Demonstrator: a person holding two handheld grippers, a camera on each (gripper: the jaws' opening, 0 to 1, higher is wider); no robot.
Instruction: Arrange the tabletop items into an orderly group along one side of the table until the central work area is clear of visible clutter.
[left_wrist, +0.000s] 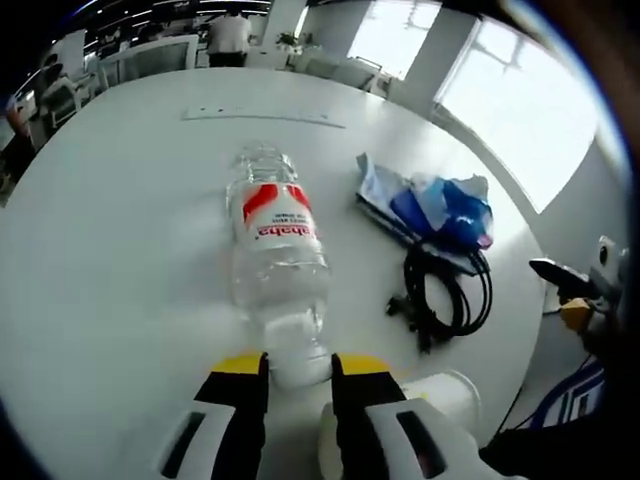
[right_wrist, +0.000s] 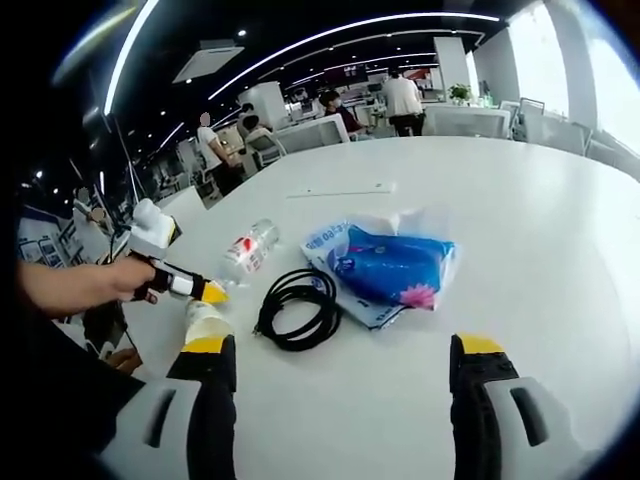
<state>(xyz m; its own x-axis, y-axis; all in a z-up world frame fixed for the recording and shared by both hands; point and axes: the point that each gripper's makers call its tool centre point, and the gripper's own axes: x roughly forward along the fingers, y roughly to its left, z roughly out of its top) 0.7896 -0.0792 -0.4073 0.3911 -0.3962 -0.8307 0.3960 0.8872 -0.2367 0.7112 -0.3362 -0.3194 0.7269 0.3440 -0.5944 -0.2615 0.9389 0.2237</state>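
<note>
Gripping the cap end of the lying water bottle (left_wrist: 275, 255), the left gripper (left_wrist: 299, 385) in the left gripper view has its jaws clamped on that narrow neck; the round, light bottle looks empty and could swivel or slip if dragged. At 3 o'clock sit the black cable (left_wrist: 445, 290) and blue tissue pack (left_wrist: 440, 210). In the right gripper view the right gripper (right_wrist: 340, 385) hangs released, holding nothing, the cable at 11 o'clock on the white table (right_wrist: 520, 230); a careless sweep may snag its loops.
</note>
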